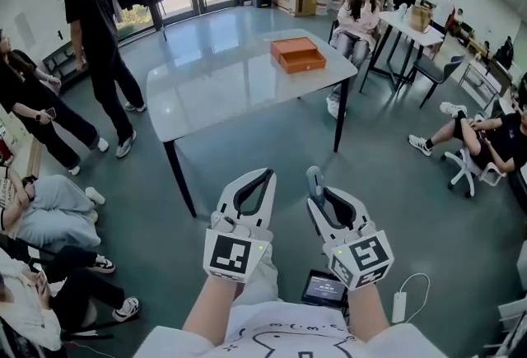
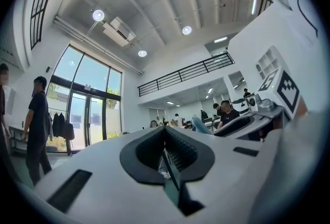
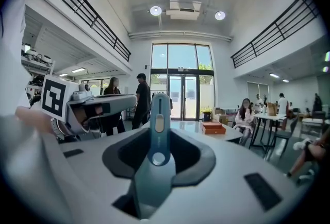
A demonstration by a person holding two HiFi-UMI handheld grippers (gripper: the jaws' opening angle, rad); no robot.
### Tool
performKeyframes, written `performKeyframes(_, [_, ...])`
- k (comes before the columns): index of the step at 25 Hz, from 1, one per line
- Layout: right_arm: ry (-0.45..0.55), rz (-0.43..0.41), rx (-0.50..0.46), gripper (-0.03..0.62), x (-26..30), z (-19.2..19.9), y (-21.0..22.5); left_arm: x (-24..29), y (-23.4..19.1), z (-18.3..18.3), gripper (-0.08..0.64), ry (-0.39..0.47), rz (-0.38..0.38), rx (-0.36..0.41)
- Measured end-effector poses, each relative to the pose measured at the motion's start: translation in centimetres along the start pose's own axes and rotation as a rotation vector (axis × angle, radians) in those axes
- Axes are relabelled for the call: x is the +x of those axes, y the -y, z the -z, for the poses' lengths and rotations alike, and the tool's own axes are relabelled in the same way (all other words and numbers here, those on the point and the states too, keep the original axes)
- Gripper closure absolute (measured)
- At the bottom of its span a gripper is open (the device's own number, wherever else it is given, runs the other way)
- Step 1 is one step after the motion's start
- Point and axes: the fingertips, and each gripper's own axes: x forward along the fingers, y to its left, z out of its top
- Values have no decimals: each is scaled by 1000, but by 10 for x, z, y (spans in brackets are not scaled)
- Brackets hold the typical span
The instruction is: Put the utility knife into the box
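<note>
In my right gripper (image 1: 318, 183) is a blue-grey utility knife (image 1: 314, 180); the jaws are shut on its body. In the right gripper view the knife (image 3: 160, 109) stands upright between the jaws (image 3: 159, 134), its tip reaching past them. My left gripper (image 1: 265, 174) is beside it, shut and holding nothing; its ribbed pads meet in the left gripper view (image 2: 165, 129). Both grippers hover over the floor, short of the grey table (image 1: 206, 89). The orange box (image 1: 298, 54) sits at the table's far right corner and also shows small in the right gripper view (image 3: 212, 127).
A person in black (image 1: 92, 35) stands left of the table, and others sit along the left wall. Another person sits behind the table (image 1: 356, 17) beside a second table (image 1: 410, 25) with chairs. A white power adapter (image 1: 400, 307) lies on the floor at lower right.
</note>
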Motion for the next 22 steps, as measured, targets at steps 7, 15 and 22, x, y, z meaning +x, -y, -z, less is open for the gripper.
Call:
performKeyframes(7, [2,15,-8,462,42,-8,26,45,-29,3,545,42,6,-61])
performKeyframes(15, [11,35,-22,462,104,-23,66,108,-71,20,545,52,27,-65])
performKeyframes(22, [7,74,-11,462,160,-35,99,162,-108,37,545,44,85,-32])
